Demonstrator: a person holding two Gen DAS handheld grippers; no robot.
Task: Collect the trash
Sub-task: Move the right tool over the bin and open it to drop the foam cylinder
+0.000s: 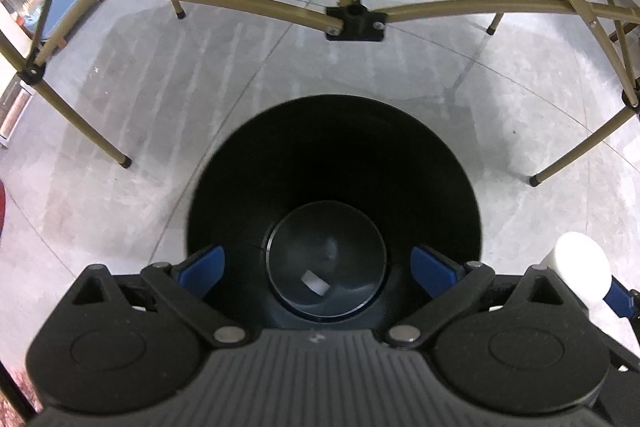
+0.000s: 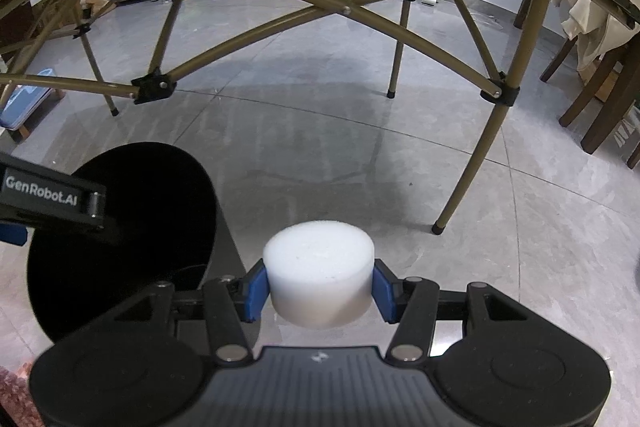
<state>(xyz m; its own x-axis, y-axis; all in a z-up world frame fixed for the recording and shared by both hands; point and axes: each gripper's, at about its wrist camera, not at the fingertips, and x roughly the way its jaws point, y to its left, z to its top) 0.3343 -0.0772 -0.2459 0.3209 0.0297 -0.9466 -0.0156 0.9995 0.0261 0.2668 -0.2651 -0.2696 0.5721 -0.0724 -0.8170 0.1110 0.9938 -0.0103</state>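
Two claws are mine, and the bin [image 2: 120, 239] is the thing I use to tell where everything is. My right claw [image 2: 320, 289] is squeezed onto a white foam puck [image 2: 320, 267]. Its two blue pads [image 2: 256, 287] press on the puck's round sides. The puck is short and round, with one flat face up, so it has no long way to it.

The puck is not over the bin. From my right claw, the black mouth of the bin lies to the left and a bit lower, just beside the puck. Under the puck I see only the gray floor [image 2: 400, 163]. So I think the next move is a slide to the left, until the puck hangs over the dark hole. Only then should the pads let go. If I let go now, I think the puck would hit the floor beside the bin.

My left claw [image 1: 318, 269] is right above the bin and looks straight down into it. Its pads stand wide apart with nothing between them. At the bottom of the bin lies one small pale scrap [image 1: 316, 283]. The left claw is closer to the bin, but the right one has the trash. Table legs [image 2: 472, 155] stand well past the bin, out of the way.
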